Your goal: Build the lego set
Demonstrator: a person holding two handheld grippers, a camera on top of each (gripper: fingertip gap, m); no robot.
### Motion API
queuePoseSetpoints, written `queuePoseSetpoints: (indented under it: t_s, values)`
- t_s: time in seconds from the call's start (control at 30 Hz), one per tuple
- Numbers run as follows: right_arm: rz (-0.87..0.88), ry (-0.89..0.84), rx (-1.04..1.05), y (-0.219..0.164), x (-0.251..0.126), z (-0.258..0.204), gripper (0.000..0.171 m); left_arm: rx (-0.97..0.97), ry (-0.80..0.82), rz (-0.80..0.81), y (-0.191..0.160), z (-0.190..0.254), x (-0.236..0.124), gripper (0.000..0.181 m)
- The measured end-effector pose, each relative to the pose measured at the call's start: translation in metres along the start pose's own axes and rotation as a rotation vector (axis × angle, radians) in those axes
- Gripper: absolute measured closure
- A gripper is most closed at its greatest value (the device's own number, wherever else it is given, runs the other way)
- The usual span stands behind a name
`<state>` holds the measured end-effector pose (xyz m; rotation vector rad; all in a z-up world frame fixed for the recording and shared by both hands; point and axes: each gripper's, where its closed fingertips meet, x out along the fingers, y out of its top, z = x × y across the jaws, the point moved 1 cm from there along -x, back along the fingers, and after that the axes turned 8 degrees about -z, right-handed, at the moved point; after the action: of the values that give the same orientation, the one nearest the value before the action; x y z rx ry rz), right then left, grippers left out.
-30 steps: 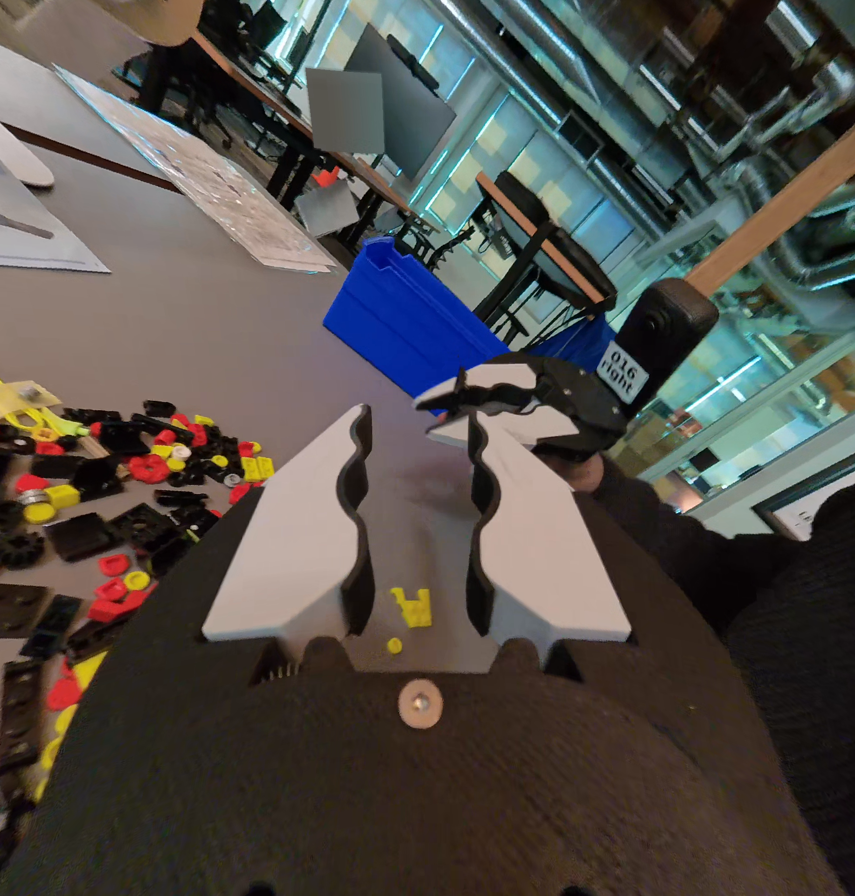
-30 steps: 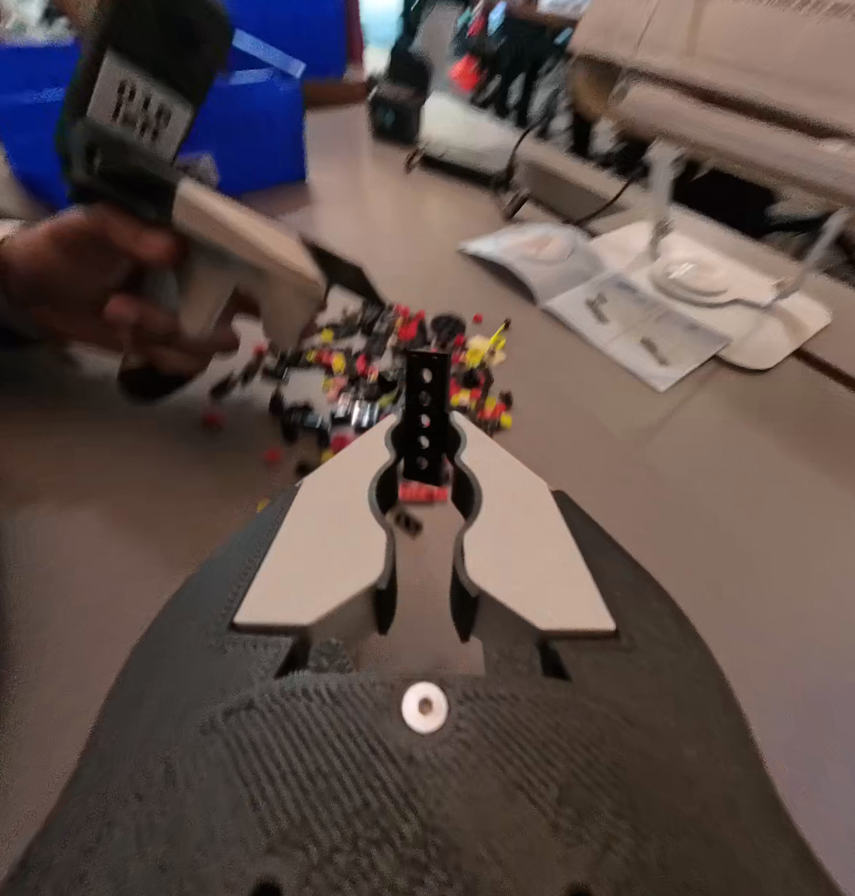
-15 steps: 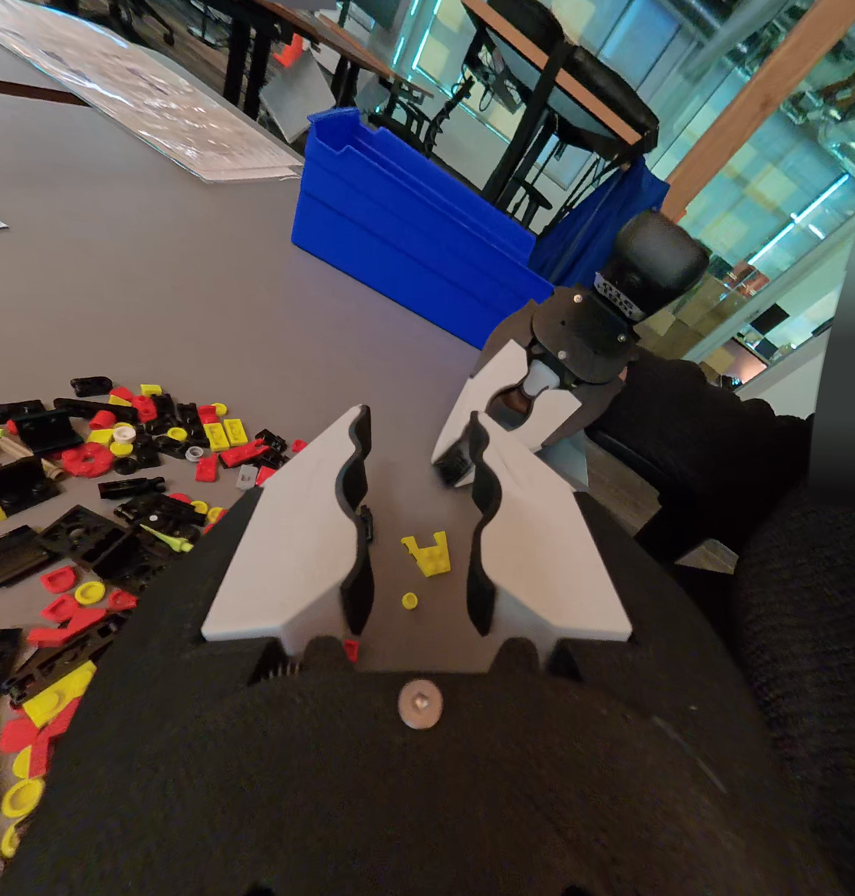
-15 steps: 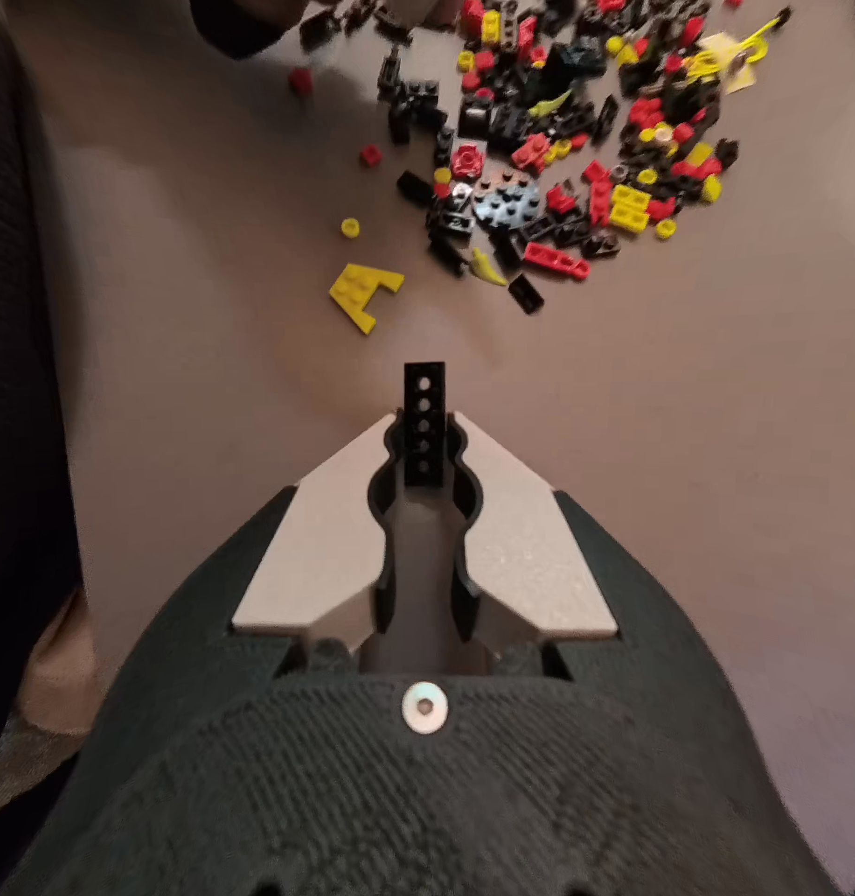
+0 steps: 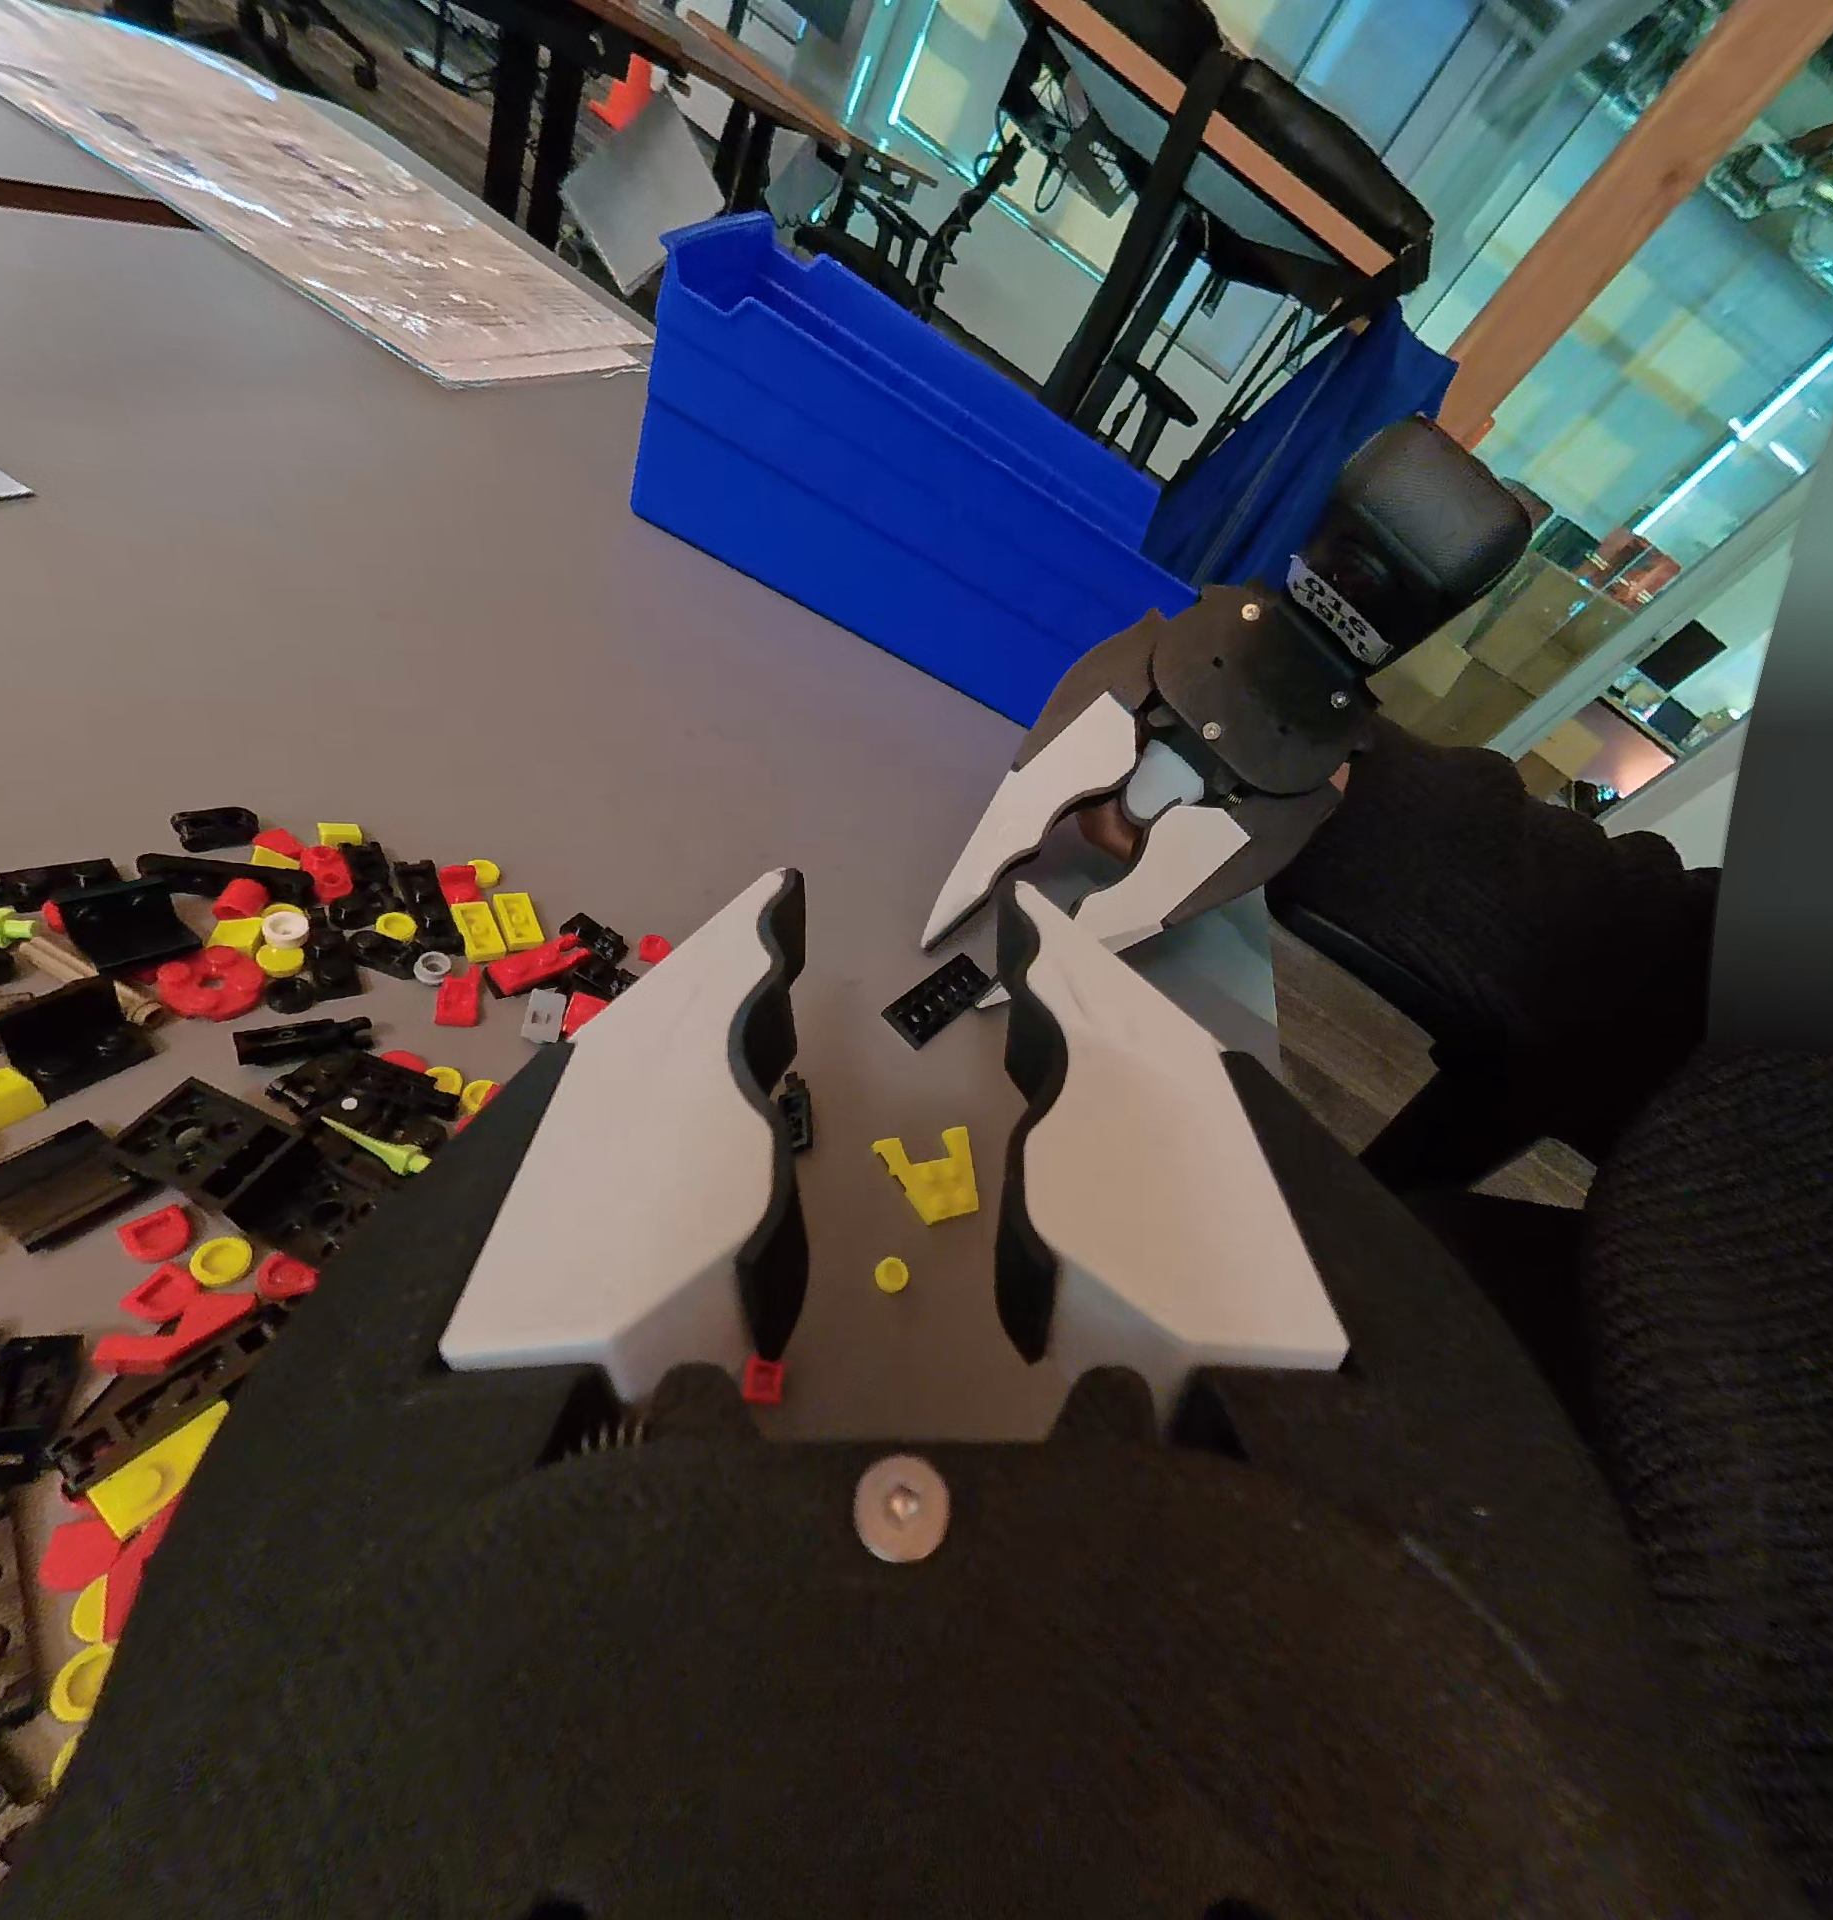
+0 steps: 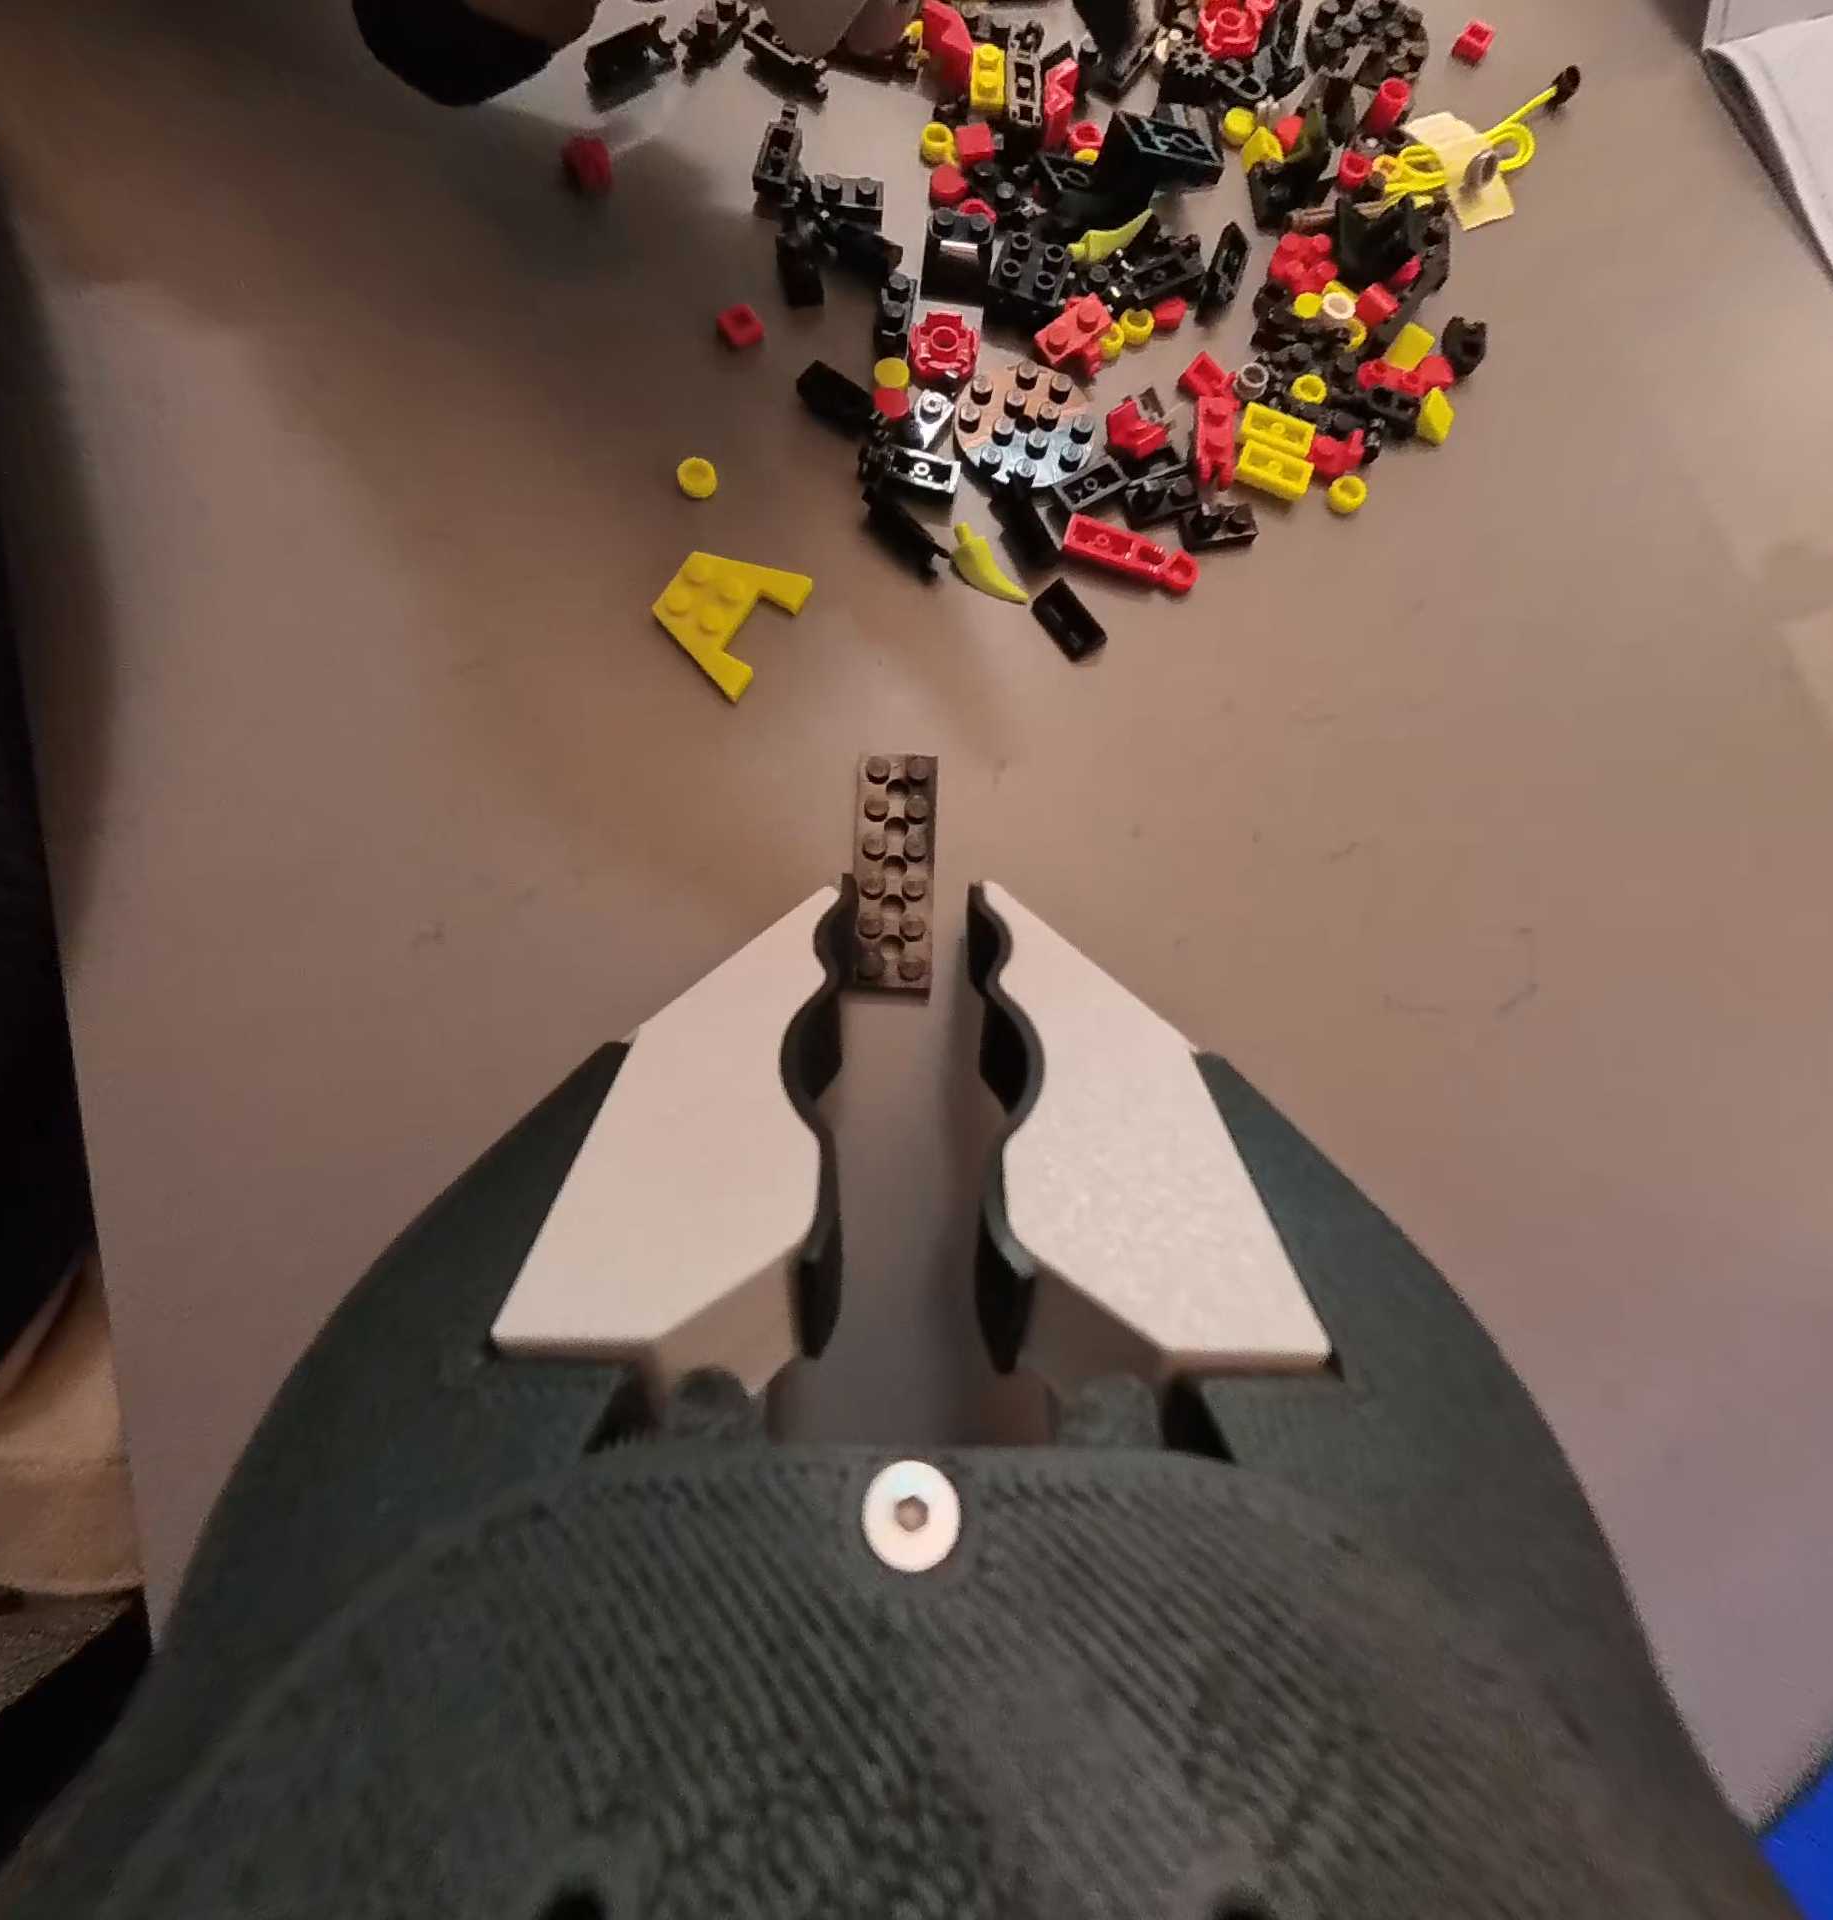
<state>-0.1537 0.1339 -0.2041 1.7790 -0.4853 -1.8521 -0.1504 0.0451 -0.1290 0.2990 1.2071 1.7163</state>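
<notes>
My right gripper (image 6: pixel 907 899) is open, pointing down at the grey table. A black holed plate (image 6: pixel 896 862) lies flat, studs up, between its fingertips, against the left finger, with a gap to the right one. In the left wrist view the same plate (image 5: pixel 938 1003) lies under the right gripper's fingers (image 5: pixel 1016 831). My left gripper (image 5: pixel 896 904) is open and empty above a yellow wedge plate (image 5: pixel 927 1174) and a yellow round stud (image 5: pixel 891 1273). The wedge (image 6: pixel 720 613) and stud (image 6: pixel 696 478) lie beyond the black plate.
A pile of black, red and yellow pieces (image 5: pixel 216 1039) lies to the left, at the top of the right wrist view (image 6: pixel 1151 260). A blue bin (image 5: pixel 870 468) stands at the back. Printed sheets (image 5: pixel 320 208) lie far left. A dark sleeve (image 5: pixel 1514 914) is at the table's right edge.
My right gripper has opened and let go of the black plate, which it held on edge; the plate now lies flat on the table. My left gripper has hardly moved.
</notes>
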Motion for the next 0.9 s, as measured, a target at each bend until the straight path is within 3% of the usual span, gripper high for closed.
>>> queuePoseSetpoints:
  t_s: [0.23, 0.33, 0.53, 0.9]
  values:
    - [0.005, 0.029, -0.009, -0.001, 0.001, -0.003, 0.171, -0.027, -0.008, -0.005, -0.001, -0.003, 0.000, 0.149]
    - [0.008, 0.034, 0.002, -0.002, -0.001, -0.002, 0.170, -0.040, -0.012, -0.004, -0.001, -0.005, 0.001, 0.149]
    - [0.013, 0.028, 0.028, -0.006, -0.003, 0.004, 0.168, -0.061, -0.004, 0.011, 0.002, -0.009, -0.003, 0.150]
    - [0.034, 0.034, 0.027, 0.000, 0.001, 0.000, 0.145, -0.141, 0.010, 0.086, 0.014, -0.032, -0.021, 0.150]
